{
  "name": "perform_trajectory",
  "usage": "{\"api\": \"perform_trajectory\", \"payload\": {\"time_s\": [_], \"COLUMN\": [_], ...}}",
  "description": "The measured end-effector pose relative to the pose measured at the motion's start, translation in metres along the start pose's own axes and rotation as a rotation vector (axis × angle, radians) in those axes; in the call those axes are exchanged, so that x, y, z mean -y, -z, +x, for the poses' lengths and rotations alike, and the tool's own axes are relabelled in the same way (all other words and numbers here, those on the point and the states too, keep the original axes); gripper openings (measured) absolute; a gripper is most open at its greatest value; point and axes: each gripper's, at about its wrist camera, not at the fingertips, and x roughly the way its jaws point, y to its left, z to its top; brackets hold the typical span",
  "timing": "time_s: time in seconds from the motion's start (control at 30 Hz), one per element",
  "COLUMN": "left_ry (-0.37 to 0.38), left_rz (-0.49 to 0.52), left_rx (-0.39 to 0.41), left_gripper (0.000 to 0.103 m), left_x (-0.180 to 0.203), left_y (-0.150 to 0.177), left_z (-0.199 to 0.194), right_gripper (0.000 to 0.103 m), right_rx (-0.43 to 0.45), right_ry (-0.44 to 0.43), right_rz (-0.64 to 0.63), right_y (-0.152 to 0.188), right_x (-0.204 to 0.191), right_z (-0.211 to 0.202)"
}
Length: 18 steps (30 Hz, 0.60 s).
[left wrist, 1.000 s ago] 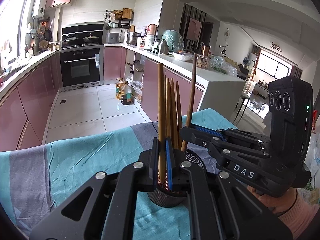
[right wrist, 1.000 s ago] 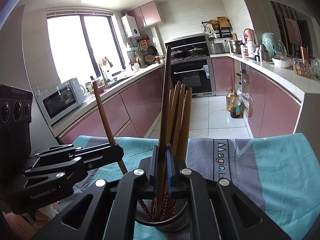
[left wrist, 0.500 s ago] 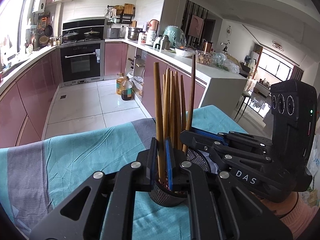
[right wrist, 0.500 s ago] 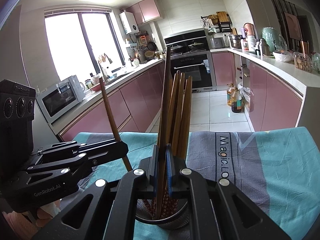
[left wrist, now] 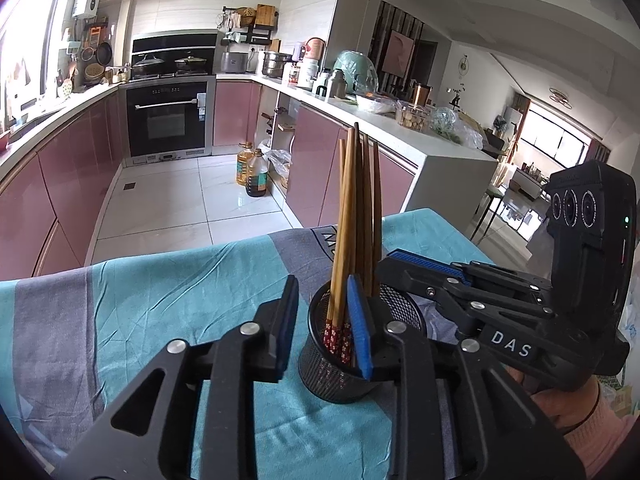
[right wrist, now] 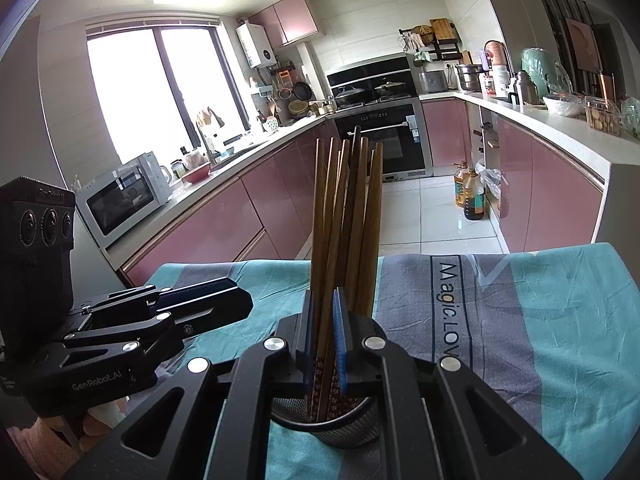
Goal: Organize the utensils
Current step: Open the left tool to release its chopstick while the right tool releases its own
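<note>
My left gripper (left wrist: 322,322) stands wide, empty; my right gripper (right wrist: 323,338), narrowly parted, flanks chopsticks (right wrist: 344,220) in the mesh holder (left wrist: 340,376).

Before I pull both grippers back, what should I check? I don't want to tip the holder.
1. Left gripper jaws open and holding nothing: ok.
2. Right gripper free of the chopsticks: cannot tell; its jaws stand narrowly apart with a stick between them.
3. All chopsticks standing inside the mesh holder: ok.
4. Holder upright on the cloth: ok.
5. Left jaws clear of the holder's rim: cannot tell; one pad overlaps the rim in the left wrist view.
</note>
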Motion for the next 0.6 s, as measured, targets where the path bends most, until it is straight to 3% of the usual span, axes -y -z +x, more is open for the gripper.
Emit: {"api": "perform_trajectory", "payload": {"time_s": [0.13,0.2,0.27,0.33,0.4,0.53,0.6], "left_ry": [-0.022,-0.047,-0.087,-0.126,-0.164,-0.232,-0.258], "left_rz": [-0.013,-0.028,-0.032,-0.042,-0.041,-0.037,-0.04], "left_rx": [0.033,0.062,0.09,0.122,0.141,0.189,0.209], "left_gripper": [0.043,0.057,0.068,0.086,0.095,0.097,0.097], "left_x": [-0.006,-0.012,-0.018,-0.024,-0.029,-0.037,-0.041], "left_y": [0.005,0.01,0.015,0.022,0.028,0.042,0.049], "left_z": [-0.012,-0.021,-0.03,-0.04,-0.05,-0.071,-0.081], "right_gripper": [0.029,0.051,0.062,0.066,0.08,0.096,0.097], "right_rx": [0.013,0.028,0.051,0.058,0.069,0.097,0.114], "right_ry": [-0.014,-0.017,-0.019,-0.023,-0.015,0.011,0.024], "right_rz": [-0.026,-0.041,-0.052,-0.068,-0.083,-0.123,-0.129], "right_y": [0.003,0.006,0.009,0.014,0.019,0.029,0.033], "right_x": [-0.009,-0.014,-0.019,-0.026,-0.033,-0.045,-0.048], "right_z": [-0.009,-0.016,-0.023,-0.027,-0.029,-0.033,-0.035]}}
